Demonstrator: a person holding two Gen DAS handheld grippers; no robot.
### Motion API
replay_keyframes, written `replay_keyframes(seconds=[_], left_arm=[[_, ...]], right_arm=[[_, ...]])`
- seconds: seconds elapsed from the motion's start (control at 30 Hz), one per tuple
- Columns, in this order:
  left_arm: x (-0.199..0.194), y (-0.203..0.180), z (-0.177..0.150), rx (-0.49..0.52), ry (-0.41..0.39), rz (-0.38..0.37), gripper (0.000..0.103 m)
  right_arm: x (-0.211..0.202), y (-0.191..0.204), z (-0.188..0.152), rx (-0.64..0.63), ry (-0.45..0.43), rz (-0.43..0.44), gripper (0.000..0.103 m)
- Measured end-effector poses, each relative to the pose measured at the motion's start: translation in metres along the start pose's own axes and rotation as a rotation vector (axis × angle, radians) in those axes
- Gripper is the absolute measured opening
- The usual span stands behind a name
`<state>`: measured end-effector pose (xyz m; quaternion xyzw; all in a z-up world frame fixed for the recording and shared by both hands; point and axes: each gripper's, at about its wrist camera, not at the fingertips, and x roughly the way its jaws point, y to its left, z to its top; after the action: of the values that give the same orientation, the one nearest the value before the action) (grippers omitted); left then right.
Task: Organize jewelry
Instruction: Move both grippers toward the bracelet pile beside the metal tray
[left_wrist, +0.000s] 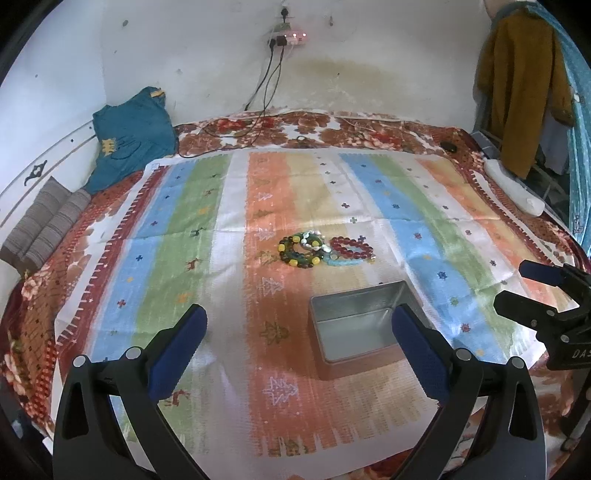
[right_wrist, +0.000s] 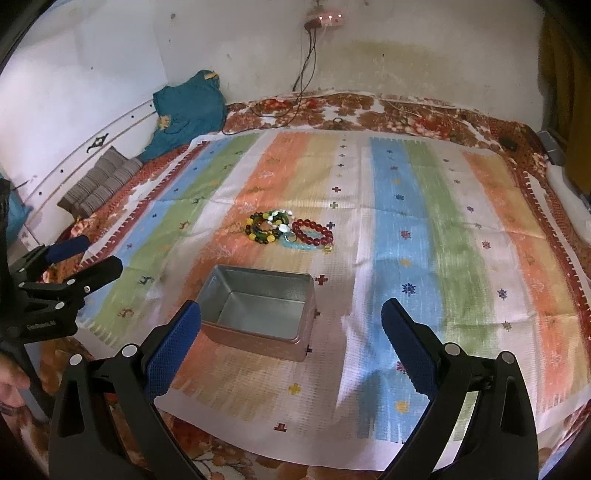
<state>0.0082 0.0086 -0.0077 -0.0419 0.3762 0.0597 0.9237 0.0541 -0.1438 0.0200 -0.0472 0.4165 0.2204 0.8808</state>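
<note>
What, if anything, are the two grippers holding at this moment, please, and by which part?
Nothing is held: the left gripper and right gripper are open and empty, short of the beaded bracelets.

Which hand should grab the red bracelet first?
Probably the right gripper: the red bracelet lies on the right end of the pile, nearer its side. Both grippers are open and empty; the tin box waits empty.

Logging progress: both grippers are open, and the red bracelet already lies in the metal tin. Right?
Not quite. The red bracelet still lies on the striped cloth beyond the metal tin, which is empty, as the right wrist view shows. Both grippers are open.
</note>
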Motion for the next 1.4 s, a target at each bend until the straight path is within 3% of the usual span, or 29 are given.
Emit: replay_keyframes(seconds=[0.47,0.63,1.13,1.3,1.4], left_arm=[[0.006,0.010,0.001,-0.006,0.018,-0.011,0.098],[0.009,0.012,0.007,-0.007,0.040,-0.015,0.098],[0.017,0.011,0.018,0.014,0.040,0.072,0.098],[0.019,0.008,0.028,0.044,0.003,0.128,0.098],[0.026,0.008,0.033,0.052,0.019,0.121,0.098]], right_arm=[[0.005,-0.005,0.006,-0.014,0.004,-0.060,0.099],[0.008,-0.002,0.005,-0.025,0.016,-0.041,0.099],[0.016,-0.002,0.015,-0.054,0.009,-0.099,0.099],[0.022,-0.005,0.018,-0.043,0.027,-0.107,0.099],[0.025,-0.009,0.022,-0.026,0.028,-0.112,0.099]])
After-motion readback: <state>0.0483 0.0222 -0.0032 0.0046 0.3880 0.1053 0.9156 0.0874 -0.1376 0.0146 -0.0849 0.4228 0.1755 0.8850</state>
